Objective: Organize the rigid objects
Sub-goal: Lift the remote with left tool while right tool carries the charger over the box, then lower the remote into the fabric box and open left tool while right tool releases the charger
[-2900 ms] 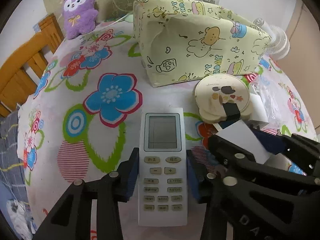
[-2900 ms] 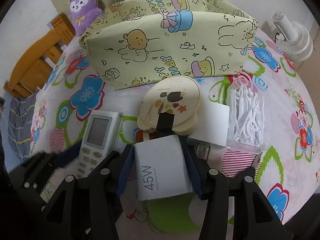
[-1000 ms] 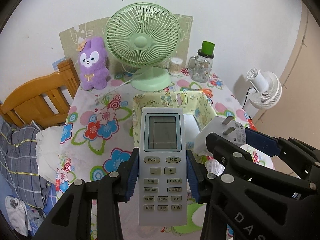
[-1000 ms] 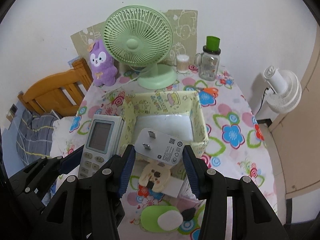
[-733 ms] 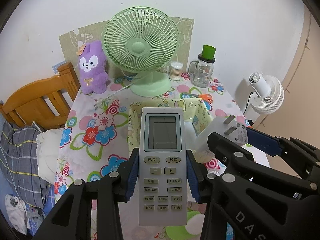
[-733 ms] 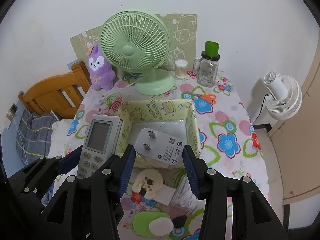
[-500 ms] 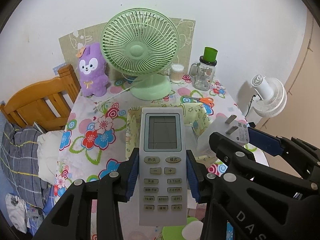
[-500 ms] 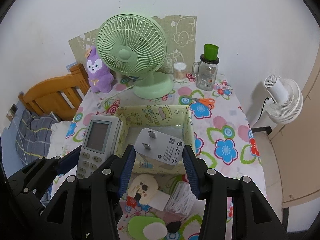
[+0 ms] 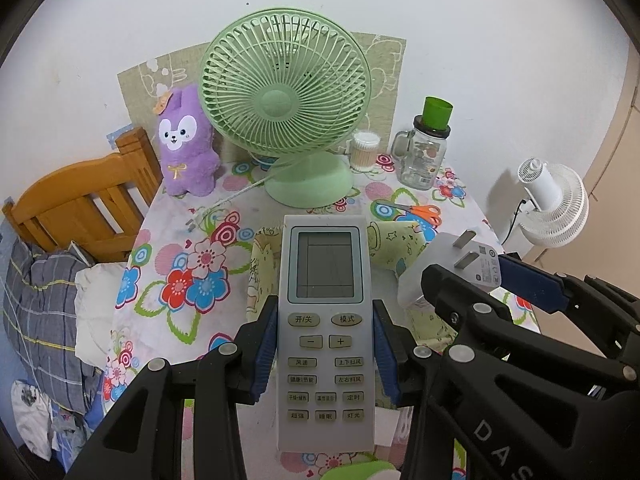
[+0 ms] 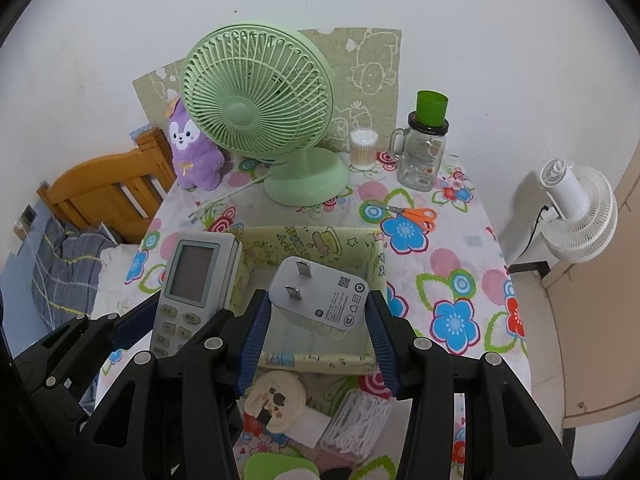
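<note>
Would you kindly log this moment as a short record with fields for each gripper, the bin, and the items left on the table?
left gripper: jaws shut on the remote control, held above the table
right gripper: jaws shut on the white charger, prongs up, over the fabric bin
fabric bin: open
table, near side: round cream case, clear box of floss picks
table, far side: green fan, scissors

storage box (image 10: pixel 372 264) open-topped, floor bare | behind it: green fan (image 10: pixel 256 114), jar (image 10: pixel 424 156), scissors (image 10: pixel 412 213) | near side: round case (image 10: pixel 276 400), clear packet (image 10: pixel 356 420) | table (image 10: pixel 460 264) right of box bare
</note>
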A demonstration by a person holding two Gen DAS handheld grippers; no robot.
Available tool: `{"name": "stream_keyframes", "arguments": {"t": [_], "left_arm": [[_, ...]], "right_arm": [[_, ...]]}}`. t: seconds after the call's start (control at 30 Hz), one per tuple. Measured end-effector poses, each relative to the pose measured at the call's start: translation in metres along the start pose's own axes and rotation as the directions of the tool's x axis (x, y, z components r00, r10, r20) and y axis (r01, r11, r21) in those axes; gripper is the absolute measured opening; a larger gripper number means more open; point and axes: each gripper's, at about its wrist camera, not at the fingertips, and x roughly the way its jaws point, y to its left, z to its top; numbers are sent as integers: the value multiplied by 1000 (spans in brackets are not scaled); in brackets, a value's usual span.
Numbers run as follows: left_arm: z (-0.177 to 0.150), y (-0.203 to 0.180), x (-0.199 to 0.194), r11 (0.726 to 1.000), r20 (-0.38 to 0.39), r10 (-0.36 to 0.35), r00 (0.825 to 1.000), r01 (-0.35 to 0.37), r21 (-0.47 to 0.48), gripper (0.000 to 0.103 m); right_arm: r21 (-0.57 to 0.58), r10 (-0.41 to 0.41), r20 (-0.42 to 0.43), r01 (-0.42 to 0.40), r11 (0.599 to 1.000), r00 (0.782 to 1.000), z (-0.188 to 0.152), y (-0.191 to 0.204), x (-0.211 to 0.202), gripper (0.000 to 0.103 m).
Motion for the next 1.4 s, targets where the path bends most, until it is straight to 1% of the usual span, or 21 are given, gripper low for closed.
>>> {"name": "stream_keyframes", "arguments": {"t": [0.37,0.67,0.87,1.27,1.4], "left_arm": [[13,-5,36,1000,-26,9,1000,-9,-23,45],[17,3,65,997,-66,32,997,-36,-63,45],[18,0,85,998,-91,36,995,-41,-57,45],[17,9,116,995,-139,69,988,-79,-66,45],[14,9,125,995,-162,77,984,-87,-53,45]], "right_arm": [[-5,4,-31,-4,1000,1000,14,-14,36,52],[-10,13,-67,-14,1000,998,21,-17,69,52],[-18,13,-95,-15,1000,995,25,-19,94,52],[-43,5,-130,-11,999,992,26,-22,130,52],[-31,-1,-138,-3,1000,990,26,-24,140,52]]}}
